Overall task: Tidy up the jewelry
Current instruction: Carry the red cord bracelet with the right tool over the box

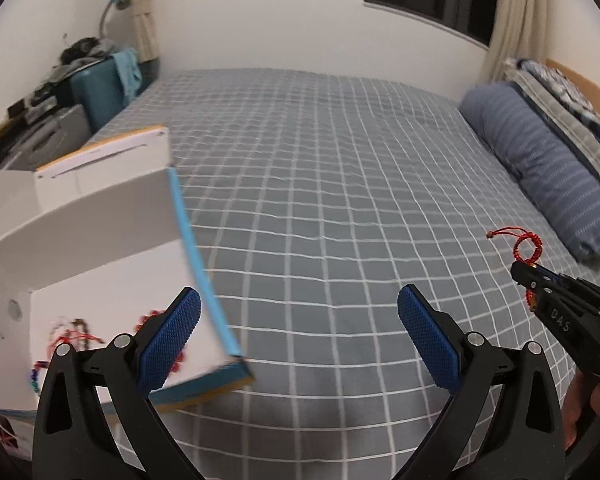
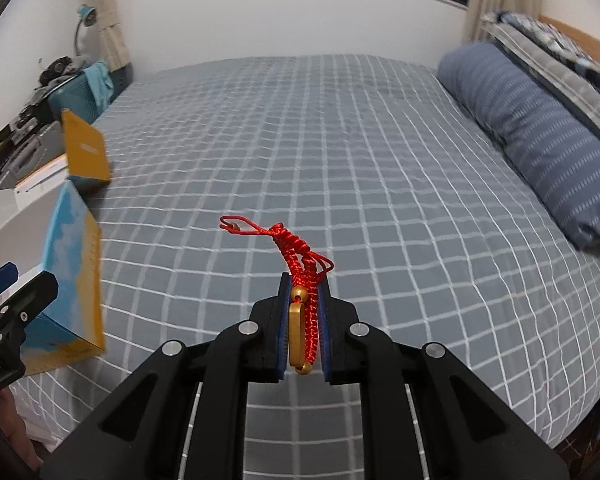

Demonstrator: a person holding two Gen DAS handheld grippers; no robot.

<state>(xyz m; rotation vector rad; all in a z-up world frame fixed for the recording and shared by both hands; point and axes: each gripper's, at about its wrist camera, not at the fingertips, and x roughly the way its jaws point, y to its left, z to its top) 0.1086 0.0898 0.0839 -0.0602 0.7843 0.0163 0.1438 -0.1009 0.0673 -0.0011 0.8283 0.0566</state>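
My right gripper (image 2: pixel 303 292) is shut on a red braided cord bracelet (image 2: pixel 300 264) with gold beads and holds it above the bed; its loose cord ends stick out past the tips. It also shows in the left wrist view (image 1: pixel 524 246), at the far right, held by the right gripper (image 1: pixel 526 280). An open white box (image 1: pixel 112 276) with a blue edge lies on the bed at the left, with several red and beaded pieces of jewelry (image 1: pixel 76 336) inside. My left gripper (image 1: pixel 300 316) is open and empty, just right of the box.
The bed has a grey checked cover (image 1: pixel 320 180). A blue striped pillow (image 1: pixel 540 160) and folded bedding lie at the right. The box's yellow lid flap (image 2: pixel 85 150) stands up at the left. A cluttered desk with a blue lamp (image 1: pixel 118 0) is beyond the bed.
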